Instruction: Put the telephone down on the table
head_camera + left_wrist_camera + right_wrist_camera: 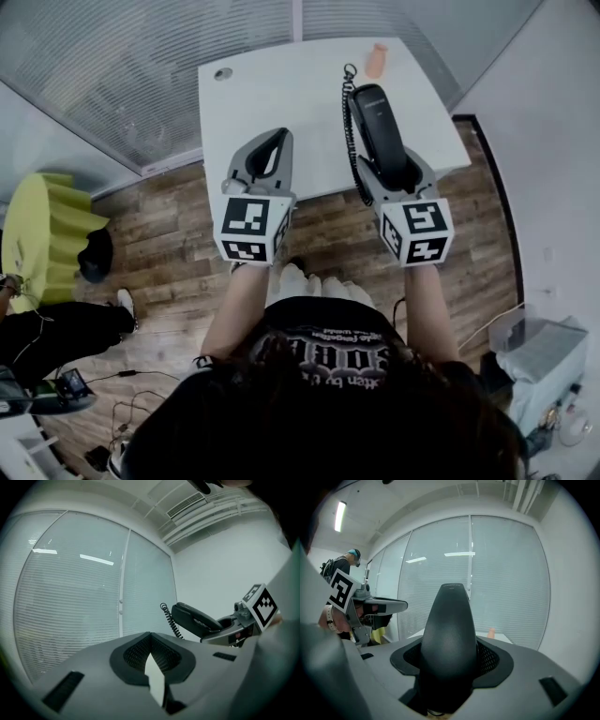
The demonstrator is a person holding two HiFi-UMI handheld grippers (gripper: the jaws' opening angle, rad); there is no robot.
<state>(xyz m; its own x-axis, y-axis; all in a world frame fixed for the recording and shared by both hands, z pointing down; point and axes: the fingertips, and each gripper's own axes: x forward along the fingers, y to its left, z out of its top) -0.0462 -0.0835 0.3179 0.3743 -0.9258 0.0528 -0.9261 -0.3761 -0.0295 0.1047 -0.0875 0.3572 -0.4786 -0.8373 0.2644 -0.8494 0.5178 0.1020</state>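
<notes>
- The right claw (449,663) is pinching the telephone (376,120) by one end, its jaws parted only as wide as the black handset and pressing on both of its sides.
- The handset is sticking straight out ahead of that claw, filling the gap between the pads and rising past the jaw tips.
- The coiled cord (350,133) is hanging along the handset's left side, towards the other claw.
- The telephone is being held up in the air; the white table (281,89) is lying below and ahead of the claw, with the handset's far end reaching over it.
- A small peach-coloured object (376,60) is standing on the table beyond the handset's tip, well apart from it.
- The left claw (150,639) is gripping nothing: its jaws are pressed together at the tips, with only a thin sliver of light showing lower down between the pads.
- The left claw is hovering beside the right one, both pointing the same way, over the table's near edge.
</notes>
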